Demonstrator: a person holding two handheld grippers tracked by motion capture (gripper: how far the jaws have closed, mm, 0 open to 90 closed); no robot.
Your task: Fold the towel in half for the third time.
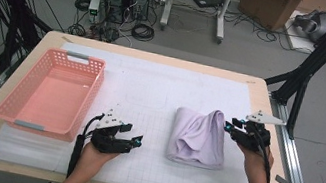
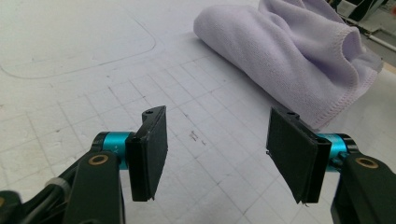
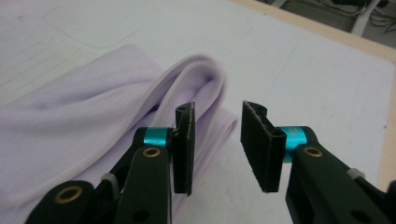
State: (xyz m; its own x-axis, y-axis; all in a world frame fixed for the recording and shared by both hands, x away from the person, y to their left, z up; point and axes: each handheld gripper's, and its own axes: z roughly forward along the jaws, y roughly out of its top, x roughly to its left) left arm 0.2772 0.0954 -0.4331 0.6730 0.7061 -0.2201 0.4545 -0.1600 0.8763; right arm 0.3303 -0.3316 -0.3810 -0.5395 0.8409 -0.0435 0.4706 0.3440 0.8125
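Observation:
A lilac towel (image 1: 198, 137) lies loosely folded on the white gridded mat (image 1: 151, 89), right of centre. My right gripper (image 1: 230, 125) sits at the towel's upper right edge, pointing left. In the right gripper view it (image 3: 217, 144) is open, its left jaw against the raised fold of the towel (image 3: 93, 116), with nothing pinched between the pads. My left gripper (image 1: 137, 141) rests low on the mat to the left of the towel, a short way off. In the left gripper view it (image 2: 217, 158) is wide open over bare mat, with the towel (image 2: 299, 56) ahead and to the right.
A pink plastic basket (image 1: 23, 97) stands empty on the left side of the table. The wooden table edge (image 1: 274, 141) runs close behind the right hand. Computer towers, cables and boxes are on the floor beyond the table.

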